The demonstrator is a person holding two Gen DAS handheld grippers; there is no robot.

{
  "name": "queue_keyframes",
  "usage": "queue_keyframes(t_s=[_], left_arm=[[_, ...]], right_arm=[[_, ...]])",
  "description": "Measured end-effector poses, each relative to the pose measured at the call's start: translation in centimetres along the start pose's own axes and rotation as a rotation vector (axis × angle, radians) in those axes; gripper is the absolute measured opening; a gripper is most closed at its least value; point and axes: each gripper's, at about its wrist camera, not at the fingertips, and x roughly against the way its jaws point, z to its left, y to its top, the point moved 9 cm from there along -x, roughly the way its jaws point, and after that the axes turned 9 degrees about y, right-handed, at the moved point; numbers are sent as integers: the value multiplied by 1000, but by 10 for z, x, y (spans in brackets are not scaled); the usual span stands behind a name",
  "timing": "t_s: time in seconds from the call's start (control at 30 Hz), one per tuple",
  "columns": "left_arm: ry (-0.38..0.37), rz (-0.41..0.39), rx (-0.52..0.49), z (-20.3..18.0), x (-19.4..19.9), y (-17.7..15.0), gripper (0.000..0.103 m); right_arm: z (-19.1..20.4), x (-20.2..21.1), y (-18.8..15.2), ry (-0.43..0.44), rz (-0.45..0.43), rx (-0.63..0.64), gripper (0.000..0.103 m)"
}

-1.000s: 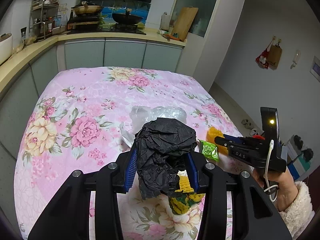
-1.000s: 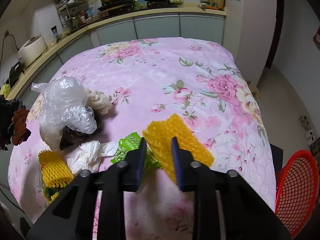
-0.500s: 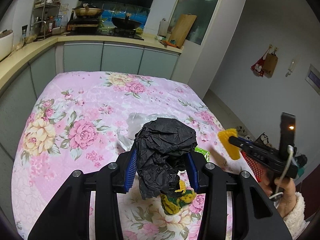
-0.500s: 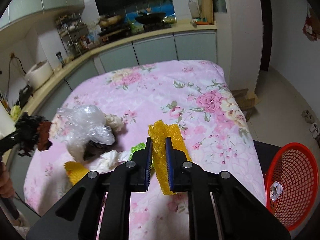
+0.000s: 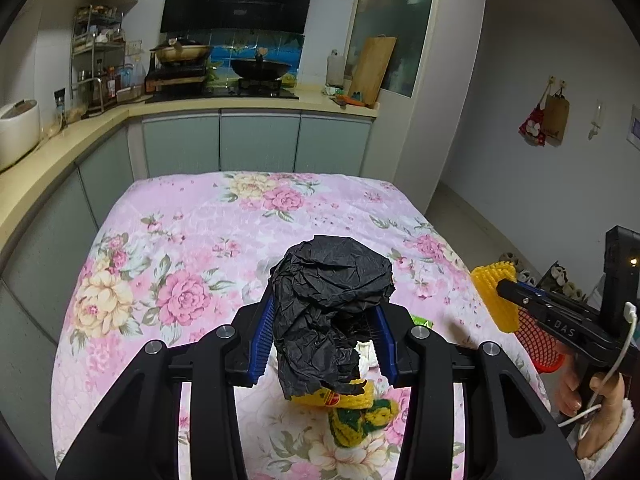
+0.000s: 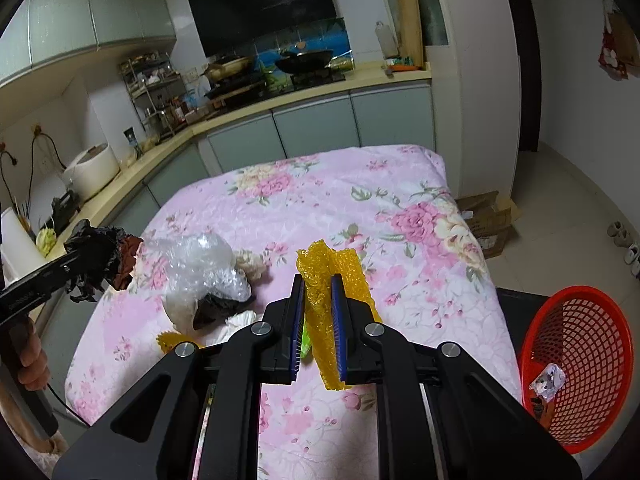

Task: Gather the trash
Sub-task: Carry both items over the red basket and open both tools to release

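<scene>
My left gripper (image 5: 323, 340) is shut on a crumpled black plastic bag (image 5: 328, 300) and holds it above the flowered table; it also shows in the right wrist view (image 6: 94, 258). My right gripper (image 6: 317, 320) is shut on a yellow foam net (image 6: 332, 304) and holds it up over the table's right side; the net also shows in the left wrist view (image 5: 494, 300). A red mesh basket (image 6: 576, 372) stands on the floor to the right with one small wrapper in it.
On the pink flowered tablecloth (image 6: 340, 208) lie a clear plastic bag (image 6: 200, 268), white tissue (image 6: 240, 320), a green packet (image 5: 422, 322) and a yellow-green foam net (image 5: 352, 408). Kitchen counters (image 5: 80, 128) run along the back and left. Cardboard boxes (image 6: 488, 220) lie on the floor.
Both grippers have risen from the table. My right gripper closed on the yellow foam net, lifted it off the cloth and moved right, so the red basket has come into view.
</scene>
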Motion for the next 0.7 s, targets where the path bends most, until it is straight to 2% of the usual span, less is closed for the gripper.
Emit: queue_keyframes(t_s=[0.2,0.4,0.7], left_arm=[[-20,-17,-29,-22,-1,6,41],[-73,-16,-75,-59,-7,9,41],[-203,11,-188,-151,-16,3,41]], right_arm=[[-8,20,8,-7,-40,-10,13],[-31,44,14,-51,-79,-38,13],[-82,82,9,-136,-121,-106,13]])
